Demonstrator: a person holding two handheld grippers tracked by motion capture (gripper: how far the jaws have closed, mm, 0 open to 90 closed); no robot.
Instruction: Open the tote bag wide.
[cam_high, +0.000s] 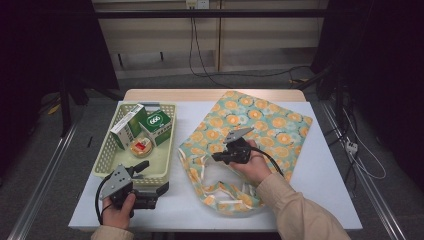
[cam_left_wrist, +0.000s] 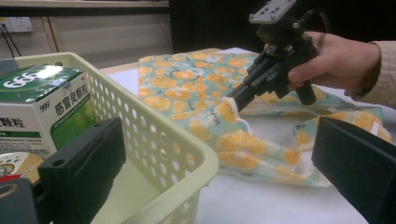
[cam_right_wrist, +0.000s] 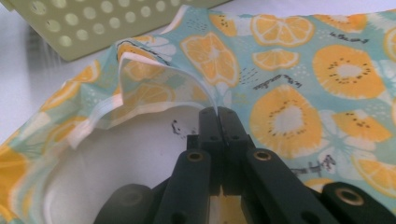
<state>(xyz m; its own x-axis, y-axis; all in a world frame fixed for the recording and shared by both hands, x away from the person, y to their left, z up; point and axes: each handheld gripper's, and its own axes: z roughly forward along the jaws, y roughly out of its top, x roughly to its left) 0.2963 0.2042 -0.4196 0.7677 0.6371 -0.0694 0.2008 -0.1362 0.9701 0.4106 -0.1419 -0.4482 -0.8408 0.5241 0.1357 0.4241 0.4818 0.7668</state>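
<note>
Bag (cam_high: 250, 130): cloth, teal with orange-slice print, lying flat on the right half of the table (cam_high: 325, 170), its open mouth and handles toward the person.

High view. Right gripper (cam_high: 216, 156) over the bag's near left part, held in the right hand (cam_high: 255, 165), jaws pointing left at the mouth edge. Basket (cam_high: 165, 172), pale green and perforated, just left of the bag; it holds a tall green-and-white box (cam_high: 127, 126) standing tilted, a second green box (cam_high: 157, 127) beside it, and a small round tin (cam_high: 140, 146) in front of them. Left gripper (cam_high: 150, 196) at the basket's near end, held in the left hand (cam_high: 120, 212), one jaw above the basket rim, the other near the table edge.

Left gripper view. Left gripper jaws wide apart, gripping nothing; the basket's (cam_left_wrist: 187, 154) corner lies between them. Green box (cam_left_wrist: 42, 107) inside the basket at left. Beyond, the bag (cam_left_wrist: 187, 88) lies spread on the table (cam_left_wrist: 261, 200), and the right gripper (cam_left_wrist: 238, 98) slants down onto its cloth.

Right gripper view. Right gripper (cam_right_wrist: 218, 112) jaws together, clamped on the white-piped rim of the bag (cam_right_wrist: 289, 70) at the mouth; the rim stands up in a fold to the left of the jaws. Bare table (cam_right_wrist: 130, 158) shows through the mouth. Basket (cam_right_wrist: 93, 23) wall at upper left.
</note>
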